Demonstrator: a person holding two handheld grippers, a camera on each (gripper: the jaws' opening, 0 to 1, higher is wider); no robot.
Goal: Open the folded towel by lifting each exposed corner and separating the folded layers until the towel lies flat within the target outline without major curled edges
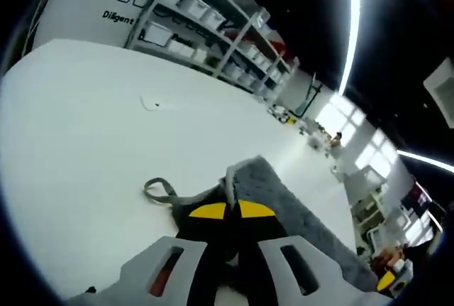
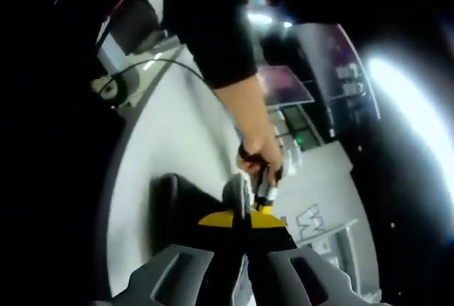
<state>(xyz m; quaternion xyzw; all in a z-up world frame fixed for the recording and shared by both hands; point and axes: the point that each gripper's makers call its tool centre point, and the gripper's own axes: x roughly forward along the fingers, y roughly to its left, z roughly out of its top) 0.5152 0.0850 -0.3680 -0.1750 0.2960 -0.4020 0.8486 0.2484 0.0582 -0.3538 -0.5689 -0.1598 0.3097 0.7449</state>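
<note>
The grey towel lies on the white table and stretches away to the right of my left gripper. That gripper's yellow-tipped jaws are shut on a towel corner, and a thin edge of cloth stands up between them. A hanging loop trails out of the towel to the left. In the right gripper view the towel looks dark and is raised off the table. My right gripper is shut on a fold of it. Just beyond, a person's hand holds the other gripper.
Metal shelving with white bins runs along the table's far side. Bright windows and clutter lie past the table's right end. A dark sleeve reaches down over the table, and a cable crosses its far edge.
</note>
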